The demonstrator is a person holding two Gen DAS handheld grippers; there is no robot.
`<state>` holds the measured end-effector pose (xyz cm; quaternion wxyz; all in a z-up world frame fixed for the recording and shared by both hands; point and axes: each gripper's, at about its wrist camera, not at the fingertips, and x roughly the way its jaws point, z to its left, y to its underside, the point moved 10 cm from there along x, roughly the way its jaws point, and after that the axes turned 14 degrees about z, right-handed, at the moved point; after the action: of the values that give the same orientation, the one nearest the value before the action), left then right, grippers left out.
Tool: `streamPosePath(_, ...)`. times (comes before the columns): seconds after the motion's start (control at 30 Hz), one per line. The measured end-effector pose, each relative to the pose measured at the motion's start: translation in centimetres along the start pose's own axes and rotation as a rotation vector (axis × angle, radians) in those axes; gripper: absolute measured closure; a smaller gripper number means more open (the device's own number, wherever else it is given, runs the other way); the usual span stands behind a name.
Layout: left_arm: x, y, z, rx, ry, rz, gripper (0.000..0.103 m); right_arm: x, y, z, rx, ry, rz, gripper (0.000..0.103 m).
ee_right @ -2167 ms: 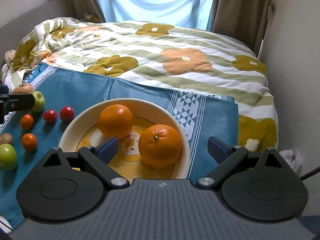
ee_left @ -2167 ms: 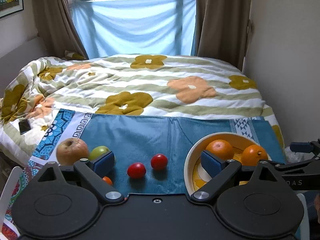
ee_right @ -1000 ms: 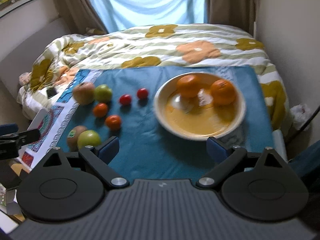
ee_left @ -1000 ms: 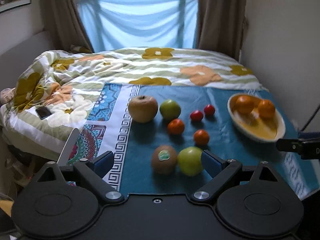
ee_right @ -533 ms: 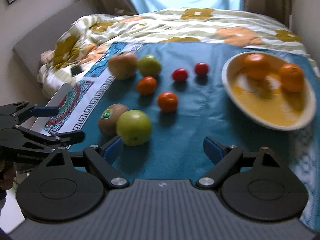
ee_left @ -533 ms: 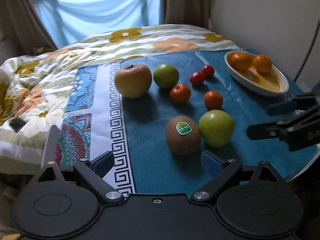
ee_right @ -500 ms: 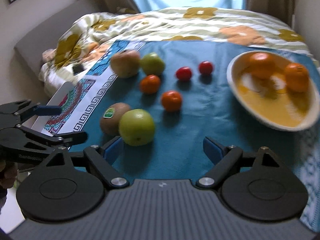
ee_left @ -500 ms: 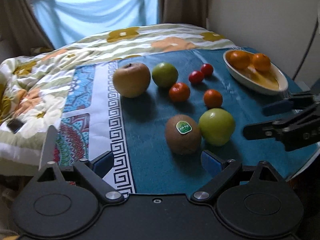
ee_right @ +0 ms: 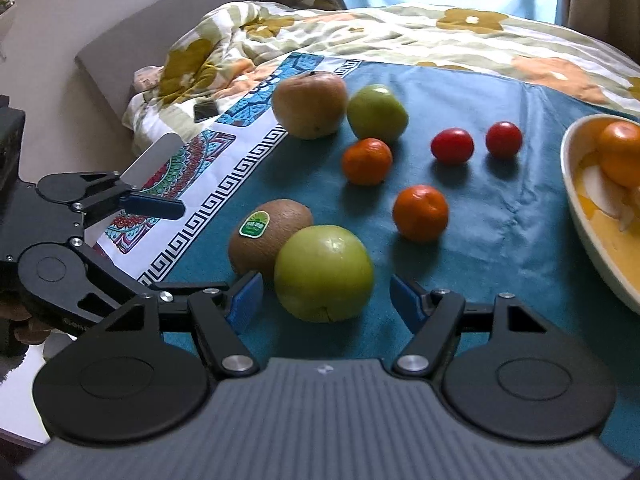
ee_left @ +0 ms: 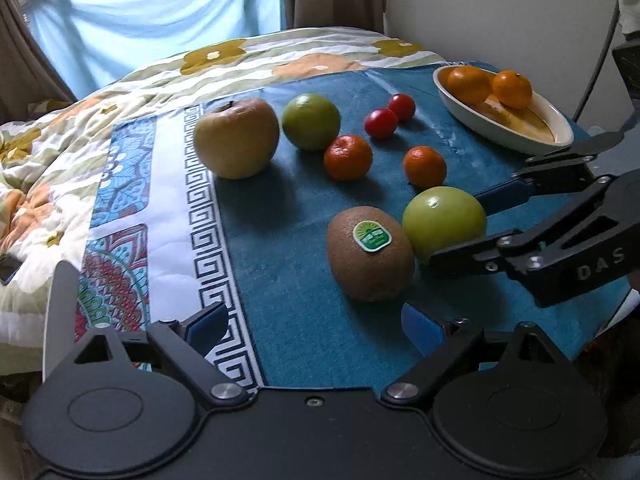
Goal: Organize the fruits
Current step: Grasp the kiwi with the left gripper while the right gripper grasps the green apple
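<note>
With the right hand-held gripper (ee_right: pixel 325 303) spread wide and empty astride the near green apple (ee_right: pixel 323 273), closure is judged next, the left hand-held gripper (ee_left: pixel 316 326) likewise agape, empty.

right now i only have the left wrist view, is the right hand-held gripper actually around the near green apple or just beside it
Observer: In the right wrist view the near green apple sits between the open fingers of the right hand-held gripper, with a gap on each side.
Operator: is the kiwi blocking its left finger
Observer: The kiwi lies just beyond that finger's tip, on the apple's far left side, so it is not between the pads.
Operator: and where does my gripper sit from there
Observer: The left hand-held gripper is open and empty, left of the kiwi, over the patterned cloth border.
</note>
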<state>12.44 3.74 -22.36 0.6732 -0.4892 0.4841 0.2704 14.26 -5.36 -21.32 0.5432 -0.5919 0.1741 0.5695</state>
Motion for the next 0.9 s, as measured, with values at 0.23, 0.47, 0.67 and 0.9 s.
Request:
streamPosePath(0.23, 0.5, -0.8, -0.7, 0.021, 0.012, -0.004, 0.008, 0.1, 0.1, -0.2, -0.015, -0.012, 0.005, 0.033)
streamPosePath(0.47, 1.1, -1.4, -1.7, 0.046, 0.028, -0.008, 0.013, -0.6, 0.5, -1.4, 0.01, 0.008, -0.005, 0.033)
streamPosePath(0.67, 1.5, -2.2, -2.5, 0.066, 0.045, -0.023, 0.017, -1.2, 0.8, -2.8, 0.037, 0.021, -0.012, 0.033)
streamPosePath(0.9, 2.3, -3.3, -3.2, 0.066, 0.051, -0.024, 0.03, -1.6, 1.3, -3.3, 0.049, 0.026, -0.016, 0.033)
